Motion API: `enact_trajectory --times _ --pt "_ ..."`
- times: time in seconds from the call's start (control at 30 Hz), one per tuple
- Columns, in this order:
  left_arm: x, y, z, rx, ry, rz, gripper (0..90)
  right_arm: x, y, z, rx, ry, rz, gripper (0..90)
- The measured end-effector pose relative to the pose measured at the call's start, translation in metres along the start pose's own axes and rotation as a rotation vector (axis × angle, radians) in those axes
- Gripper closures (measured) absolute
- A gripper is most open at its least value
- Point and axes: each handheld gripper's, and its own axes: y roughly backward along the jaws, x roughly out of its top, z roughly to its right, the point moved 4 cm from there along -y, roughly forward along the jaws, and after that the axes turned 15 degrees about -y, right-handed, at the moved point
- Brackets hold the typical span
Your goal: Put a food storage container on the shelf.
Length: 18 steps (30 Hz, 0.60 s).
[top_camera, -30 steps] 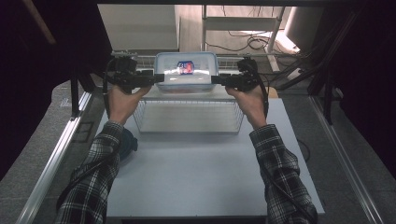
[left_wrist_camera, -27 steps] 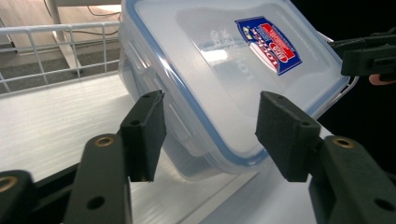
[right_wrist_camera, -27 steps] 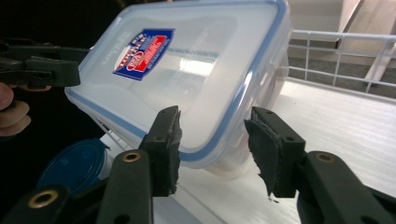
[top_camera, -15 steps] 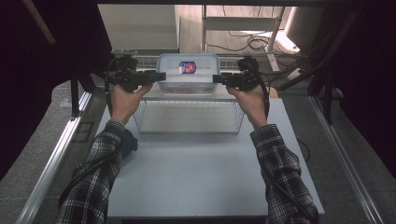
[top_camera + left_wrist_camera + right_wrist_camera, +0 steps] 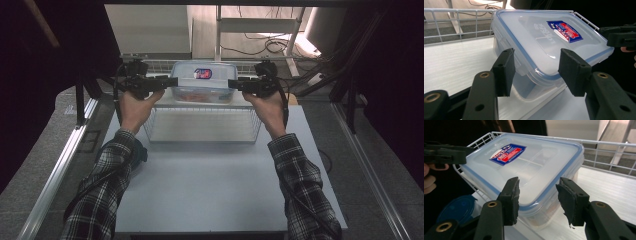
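Translucent plastic rectangular container with blue-sealed lid (image 5: 204, 83) between both grippers, above white wire basket (image 5: 202, 125). Left gripper (image 5: 537, 71) has just been closing, pads astride corner; contact unclear. Right gripper (image 5: 537, 198) likewise. Advice: squeeze evenly, keep level.

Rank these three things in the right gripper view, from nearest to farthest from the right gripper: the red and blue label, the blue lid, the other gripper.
From the right gripper:
1. Red and blue label, on the box lid just ahead of the jaws.
2. Blue lid, low at the left, beside the basket.
3. Other gripper, at the far left, past the box.
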Motion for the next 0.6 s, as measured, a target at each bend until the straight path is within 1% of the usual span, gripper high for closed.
enact_trajectory --times 0.07,0.1,0.17,0.23,0.3,0.33,0.4,0.47,0.5,0.57,0.6 --pt "0.000 0.001 0.001 0.000 0.000 -0.001 46.7 0.000 0.001 -0.002 -0.015 0.019 0.011 52.7" --pt "-0.001 0.001 0.001 0.000 0.000 0.000 46.8 0.000 0.001 -0.003 -0.022 0.036 0.018 53.3" --pt "-0.001 0.001 0.001 -0.003 0.002 0.002 47.1 -0.001 0.005 -0.006 -0.011 0.048 0.021 54.7" --pt "-0.002 0.002 0.001 -0.007 0.008 0.005 47.4 -0.001 0.008 -0.008 -0.007 0.062 0.012 55.3" --pt "-0.003 0.003 0.001 -0.011 0.016 0.010 47.6 -0.002 0.009 -0.009 -0.026 0.077 -0.003 55.4" --pt "-0.004 0.003 0.002 -0.011 0.019 0.011 47.6 -0.003 0.010 -0.008 -0.023 0.081 -0.003 55.4" --pt "-0.004 0.004 0.002 -0.014 0.020 0.013 47.7 -0.004 0.012 -0.008 0.008 0.074 -0.004 54.8" --pt "-0.005 0.005 0.003 -0.014 0.019 0.012 47.7 -0.009 0.013 -0.008 0.031 0.083 -0.026 51.8" --pt "-0.005 0.005 0.003 -0.014 0.018 0.011 47.7 -0.012 0.014 -0.008 0.034 0.093 -0.036 50.8" --pt "-0.005 0.005 0.003 -0.014 0.017 0.012 47.8 -0.018 0.014 -0.008 0.017 0.115 -0.044 51.6" --pt "-0.005 0.005 0.003 -0.014 0.017 0.013 47.8 -0.019 0.013 -0.007 0.001 0.128 -0.046 53.6"
